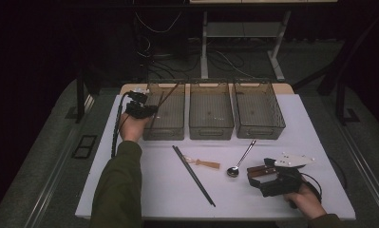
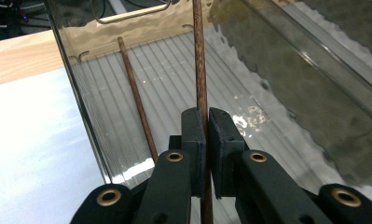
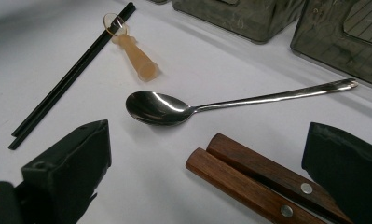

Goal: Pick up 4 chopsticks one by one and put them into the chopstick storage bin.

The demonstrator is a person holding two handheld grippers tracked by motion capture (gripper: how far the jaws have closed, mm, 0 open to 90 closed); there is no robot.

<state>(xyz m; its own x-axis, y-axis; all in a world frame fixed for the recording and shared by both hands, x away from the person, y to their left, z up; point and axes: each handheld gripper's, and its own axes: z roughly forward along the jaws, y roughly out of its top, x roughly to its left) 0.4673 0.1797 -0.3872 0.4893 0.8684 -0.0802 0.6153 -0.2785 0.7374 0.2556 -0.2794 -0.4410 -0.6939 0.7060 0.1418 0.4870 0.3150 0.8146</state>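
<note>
My left gripper (image 1: 146, 110) hovers at the left bin (image 1: 164, 124), shut on a thin brown chopstick (image 2: 201, 70) that runs upright between its jaws. A second brown chopstick (image 2: 137, 100) leans inside that bin. My right gripper (image 1: 257, 183) rests at the table's front right with its jaws open. Two wooden handles (image 3: 253, 179) lie side by side on the table between the open jaws, untouched by the pads. A metal spoon (image 3: 160, 108) lies just beyond them.
Three smoky clear bins stand in a row at the back; the middle bin (image 1: 211, 127) and right bin (image 1: 259, 129) look bare. A pair of black chopsticks (image 1: 193, 175) and an amber plastic piece (image 1: 205, 164) lie mid-table on the white mat (image 1: 154, 190).
</note>
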